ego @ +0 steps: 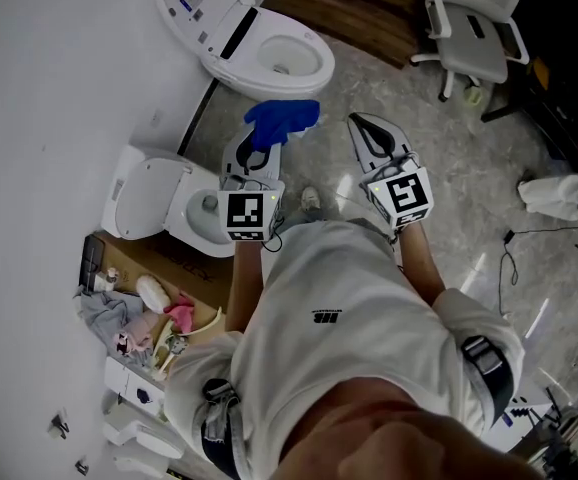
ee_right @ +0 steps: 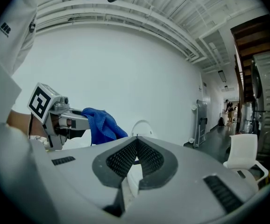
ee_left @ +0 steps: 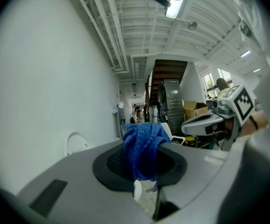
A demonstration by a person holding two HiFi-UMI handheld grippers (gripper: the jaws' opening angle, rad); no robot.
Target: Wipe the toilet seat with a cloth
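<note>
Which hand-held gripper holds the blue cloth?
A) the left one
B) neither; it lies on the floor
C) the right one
A: the blue cloth is pinched between the jaws of the left hand-held gripper, while the right hand-held gripper is shut on nothing.

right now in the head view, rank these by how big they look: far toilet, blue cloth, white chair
1. far toilet
2. white chair, somewhat smaller
3. blue cloth, clearly smallest
Apparent size only.

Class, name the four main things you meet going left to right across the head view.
Small toilet → left hand-held gripper → right hand-held gripper → white chair
</note>
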